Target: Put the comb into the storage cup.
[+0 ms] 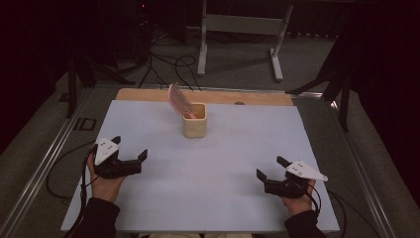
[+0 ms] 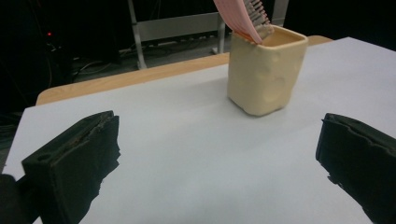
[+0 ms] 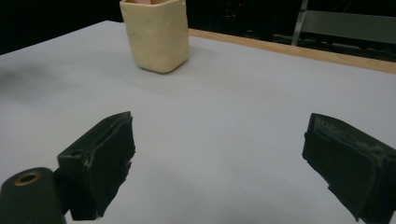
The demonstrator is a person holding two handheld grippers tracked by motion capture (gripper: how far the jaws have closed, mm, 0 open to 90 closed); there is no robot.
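Observation:
A cream square cup (image 1: pixel 194 121) stands upright at the back middle of the white table top (image 1: pixel 213 163). A pink hairbrush (image 1: pixel 177 99) leans out of it to the left, handle down inside. The left gripper view has the cup (image 2: pixel 265 74) and brush (image 2: pixel 243 16) ahead and to the right. In the right gripper view the cup (image 3: pixel 156 33) stands at upper left. My left gripper (image 1: pixel 130 148) rests at the table's left, open and holding nothing. At the front right lies my right gripper (image 1: pixel 270 167), open too, jaws wide apart.
A wooden strip (image 1: pixel 208 95) runs along the table's far edge. Behind it stands a white metal frame (image 1: pixel 240 29) on a grey floor with black cables (image 1: pixel 168 64). A cable trails from each gripper off the table sides.

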